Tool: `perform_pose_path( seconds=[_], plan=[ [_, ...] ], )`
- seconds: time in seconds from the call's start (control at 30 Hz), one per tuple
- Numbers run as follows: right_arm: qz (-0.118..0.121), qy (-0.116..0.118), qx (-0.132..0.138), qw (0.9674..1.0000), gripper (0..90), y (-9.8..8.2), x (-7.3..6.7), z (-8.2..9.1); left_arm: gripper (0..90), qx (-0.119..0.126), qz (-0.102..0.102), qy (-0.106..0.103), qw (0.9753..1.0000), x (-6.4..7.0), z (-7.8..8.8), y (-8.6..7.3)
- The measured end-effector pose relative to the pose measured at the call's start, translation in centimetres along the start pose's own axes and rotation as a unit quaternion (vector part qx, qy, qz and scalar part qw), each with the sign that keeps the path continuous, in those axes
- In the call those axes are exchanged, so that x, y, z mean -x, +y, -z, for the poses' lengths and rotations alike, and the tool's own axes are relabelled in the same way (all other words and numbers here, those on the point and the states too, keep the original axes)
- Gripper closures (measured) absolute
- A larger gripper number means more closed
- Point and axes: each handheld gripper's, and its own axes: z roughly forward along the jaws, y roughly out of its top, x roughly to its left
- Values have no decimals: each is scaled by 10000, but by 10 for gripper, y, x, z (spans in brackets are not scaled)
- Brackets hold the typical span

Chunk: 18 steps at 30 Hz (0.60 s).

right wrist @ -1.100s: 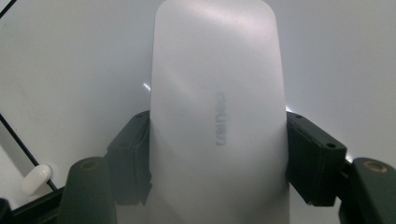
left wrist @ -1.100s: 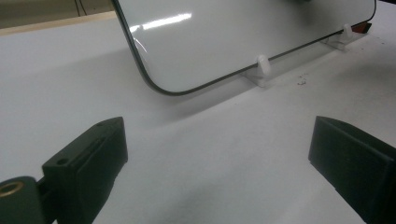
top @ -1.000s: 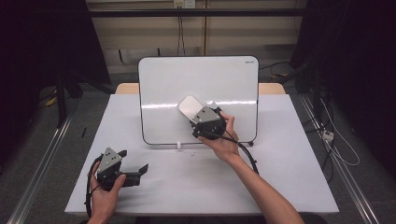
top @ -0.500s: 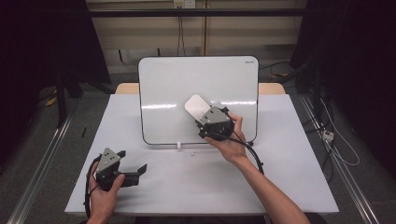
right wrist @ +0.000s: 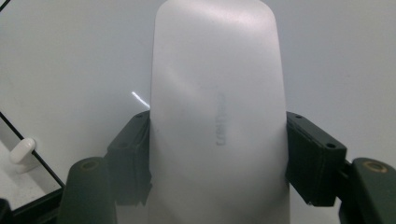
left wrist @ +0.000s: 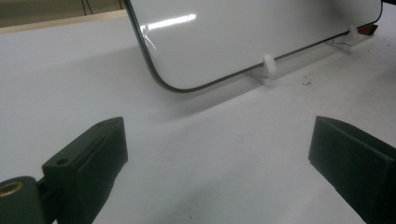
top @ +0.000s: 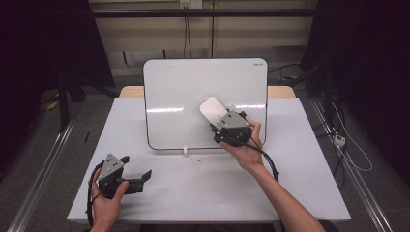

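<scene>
my right gripper (top: 223, 122), clamped on the whiteboard eraser (top: 212, 109), has slid rightward across the whiteboard (top: 183, 92) since a second ago, so wiping is underway. eraser sits ahead between my jaws against the board; left gripper (top: 140, 178) idles wide open, empty.

White table (top: 300, 193) lies under both your tongs. Small dark scribble (left wrist: 307, 82) on it, ahead of your left tongs (top: 135, 166). Floor cables (top: 350, 154) and a white plug (top: 340, 140) sit well right of your right tongs (top: 220, 124). Metal rail (top: 43, 179) runs left of the left tongs.
</scene>
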Motion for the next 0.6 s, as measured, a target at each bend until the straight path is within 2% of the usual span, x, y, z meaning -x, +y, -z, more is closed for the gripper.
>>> perform_pose_path(
  seconds=[0.1,0.17,0.6],
  plan=[
    [21,-47,-14,10000,315,-2,3,3,46,-17,-26,-4,10000,0,0,0],
    [-74,-63,-4,10000,314,-3,6,5,46,-2,0,-23,10000,0,0,0],
    [-266,-363,-115,9989,314,-20,31,20,46,-8,0,-51,10000,-1,-2,0]
  ],
)
